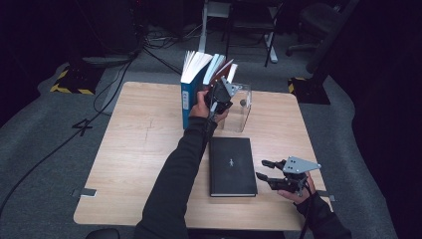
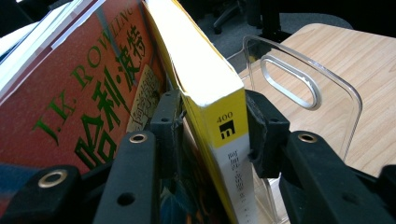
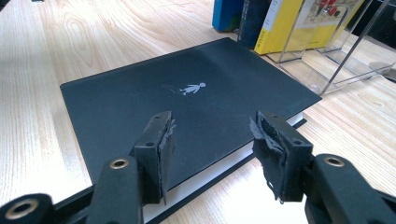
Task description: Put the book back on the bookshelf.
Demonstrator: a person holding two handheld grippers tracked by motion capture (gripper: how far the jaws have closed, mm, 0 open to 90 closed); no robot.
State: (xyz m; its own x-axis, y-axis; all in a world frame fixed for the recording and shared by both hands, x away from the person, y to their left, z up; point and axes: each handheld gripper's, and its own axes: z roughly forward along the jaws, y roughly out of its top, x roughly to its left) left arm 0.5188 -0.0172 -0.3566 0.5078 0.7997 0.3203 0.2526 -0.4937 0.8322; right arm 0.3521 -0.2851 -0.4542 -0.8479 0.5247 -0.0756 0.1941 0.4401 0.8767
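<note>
My left gripper (image 2: 212,135) clamps the yellow paperback book (image 2: 205,88) standing beside the clear acrylic bookend (image 2: 303,88), apparently shelving, while my open right gripper (image 3: 212,149) hovers over the flat black hardcover book (image 3: 187,107), likely next.

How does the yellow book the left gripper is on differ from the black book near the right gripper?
The yellow book stands upright among other books beside the clear acrylic stand; the black book lies flat on the table. The left gripper is shut on the yellow book's spine; the right gripper hangs open just short of the black book, not touching. The yellow spine carries printed text; the black cover shows one small pale figure. Both are closed.
</note>
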